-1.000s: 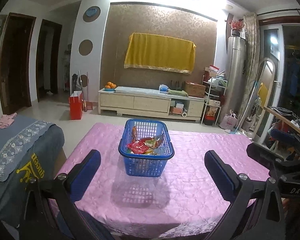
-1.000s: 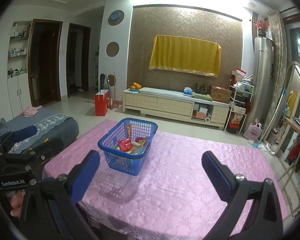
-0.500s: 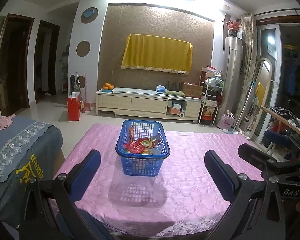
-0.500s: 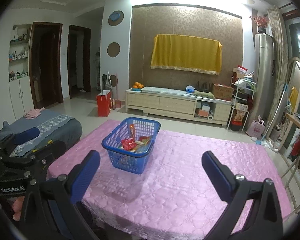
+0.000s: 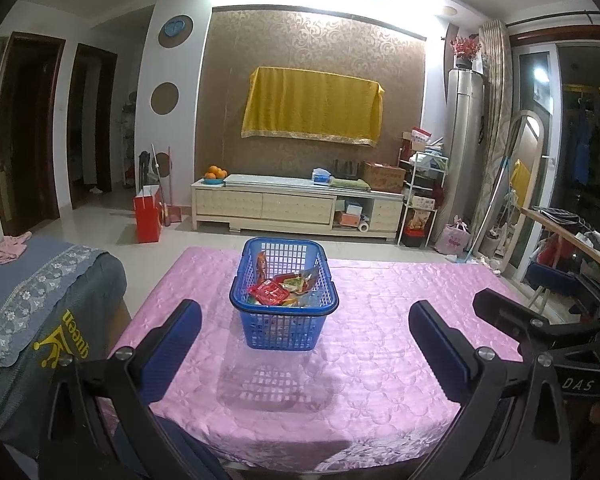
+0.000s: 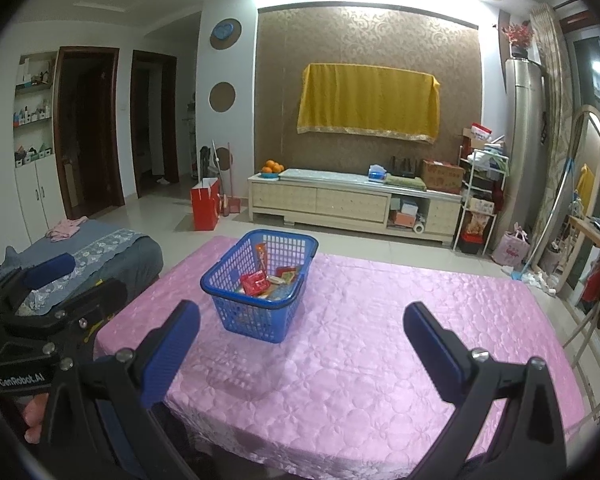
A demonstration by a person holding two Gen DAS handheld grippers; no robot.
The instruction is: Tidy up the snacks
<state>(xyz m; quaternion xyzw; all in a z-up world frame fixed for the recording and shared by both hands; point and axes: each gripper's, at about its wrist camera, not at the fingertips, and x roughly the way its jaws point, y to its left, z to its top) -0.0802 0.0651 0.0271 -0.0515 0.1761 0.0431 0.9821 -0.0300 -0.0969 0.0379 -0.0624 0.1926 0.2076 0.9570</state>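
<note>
Both grippers, left gripper (image 5: 305, 330) and right gripper (image 6: 301, 330), hang with jaws wide open, empty; basket (image 5: 284, 322) of snacks (image 5: 269, 292) sits ahead between them; light basket might skid on the table (image 5: 380, 360) if nudged

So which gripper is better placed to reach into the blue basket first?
Left, probably. The blue basket sits centred between the open left gripper; for the open right gripper it lies off toward the left finger.
</note>
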